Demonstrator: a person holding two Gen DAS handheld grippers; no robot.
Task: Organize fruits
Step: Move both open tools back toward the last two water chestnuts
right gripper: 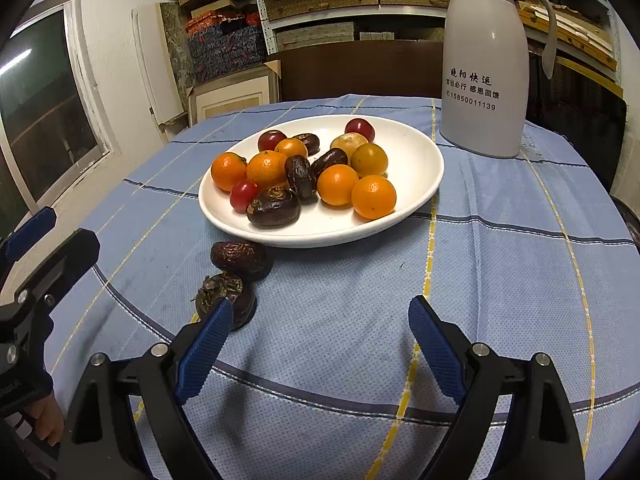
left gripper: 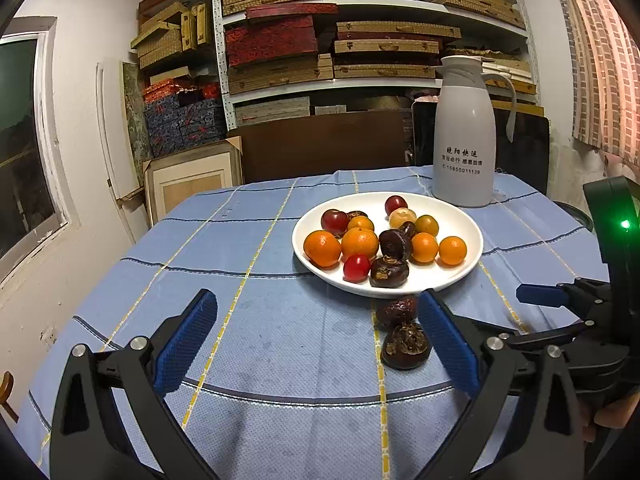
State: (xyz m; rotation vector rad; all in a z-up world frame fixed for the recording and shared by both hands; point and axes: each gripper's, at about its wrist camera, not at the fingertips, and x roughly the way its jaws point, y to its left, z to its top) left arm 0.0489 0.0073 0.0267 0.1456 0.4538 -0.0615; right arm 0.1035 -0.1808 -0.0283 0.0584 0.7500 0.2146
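Observation:
A white plate (left gripper: 468,264) (right gripper: 416,196) on the blue cloth holds several small oranges (left gripper: 322,248) (right gripper: 373,197), red cherry tomatoes (left gripper: 357,268) (right gripper: 243,196) and dark water chestnuts (left gripper: 389,272) (right gripper: 274,207). Two more water chestnuts lie on the cloth in front of the plate, one behind the other (left gripper: 406,346) (right gripper: 224,286), (left gripper: 396,310) (right gripper: 239,256). My left gripper (left gripper: 316,340) is open and empty, the near chestnut just inside its right finger. My right gripper (right gripper: 320,340) is open and empty, the near chestnut beside its left fingertip.
A tall white thermos jug (left gripper: 464,136) (right gripper: 484,64) stands behind the plate at the right. A dark chair back (left gripper: 320,148) and shelves of boxes (left gripper: 332,32) are beyond the table. A window (left gripper: 20,152) is on the left wall.

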